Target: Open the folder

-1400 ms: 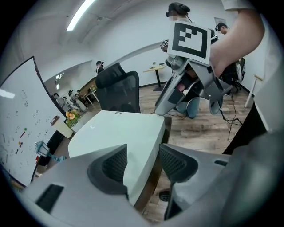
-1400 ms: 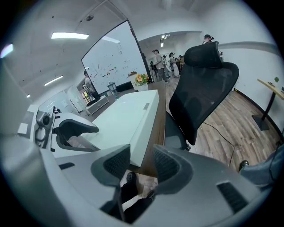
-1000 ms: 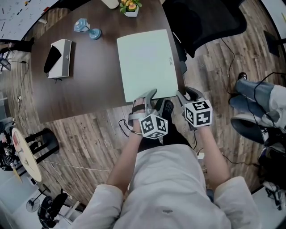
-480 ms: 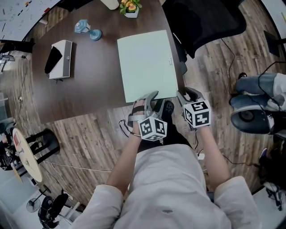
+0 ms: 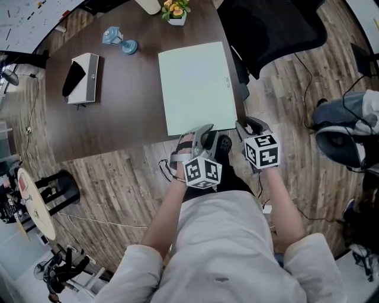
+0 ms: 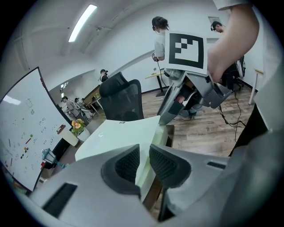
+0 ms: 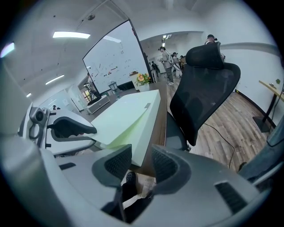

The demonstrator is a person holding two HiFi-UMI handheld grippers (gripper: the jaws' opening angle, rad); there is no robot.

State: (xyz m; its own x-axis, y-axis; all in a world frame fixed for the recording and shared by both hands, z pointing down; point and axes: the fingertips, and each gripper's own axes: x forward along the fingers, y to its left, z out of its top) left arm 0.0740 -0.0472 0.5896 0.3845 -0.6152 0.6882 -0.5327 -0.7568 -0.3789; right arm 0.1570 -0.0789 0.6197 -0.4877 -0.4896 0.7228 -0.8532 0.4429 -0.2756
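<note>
- Since a second ago, the jaws of the left gripper (image 5: 199,131) have been drawn closer together, and the near edge of the folder (image 5: 195,86) is now clamped between its pads.
- In the right gripper view, the near corner of the folder's (image 7: 126,116) top cover is seen raised off the pale green sheets beneath it, where it is pinched.
- The right gripper (image 5: 245,125) is held released beside the folder's near right corner; nothing is caught between its ribbed dark pads.
- The folder is laid flat on the table (image 5: 118,121), by the near edge, with its long sides running away from the person.
- It is a thin, smooth, pale green rectangle with a small label near its right edge.
- A dark brown wood-grain top is seen on the table, and lighter wooden planks on the floor.
- At the far edge, orange flowers are held in a small white pot (image 5: 176,16).
- A black mesh-backed chair (image 5: 269,29) is placed at the table's right side.
</note>
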